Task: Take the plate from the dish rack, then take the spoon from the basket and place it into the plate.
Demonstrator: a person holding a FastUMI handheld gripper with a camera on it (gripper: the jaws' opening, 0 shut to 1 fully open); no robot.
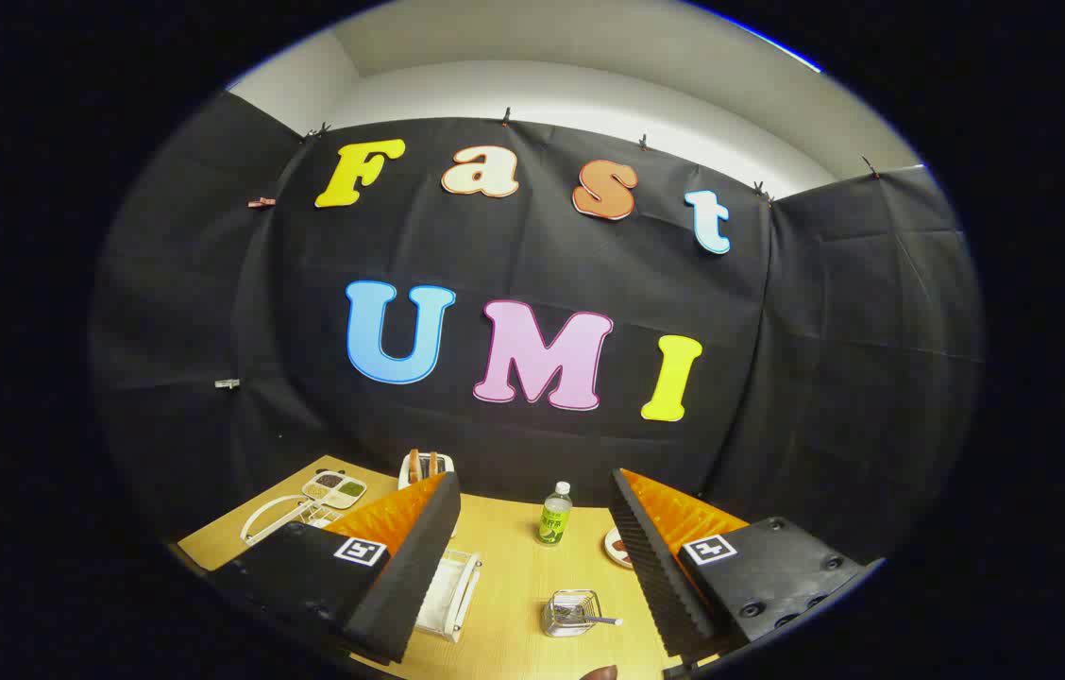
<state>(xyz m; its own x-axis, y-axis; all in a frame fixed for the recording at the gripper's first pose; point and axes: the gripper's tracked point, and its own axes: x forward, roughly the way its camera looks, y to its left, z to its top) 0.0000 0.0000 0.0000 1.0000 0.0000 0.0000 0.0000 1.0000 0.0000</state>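
My gripper point(531, 482) hangs above the wooden table point(514, 557), open, its two black-and-orange fingers wide apart with nothing between them. Below the gap, near the left finger point(400, 557), stands a white wire dish rack point(449, 590), partly covered by that finger; I cannot make out the plate in it. To the right of the rack sits a small metal wire basket point(570, 612) with a spoon point(600, 620) whose handle sticks out to the right.
A green-labelled bottle point(553, 515) stands beyond the basket. A small dish point(617, 546) peeks from behind the right finger. At the far left of the table are a toaster point(426, 465), a compartment tray point(332, 488) and a white wire frame point(273, 518).
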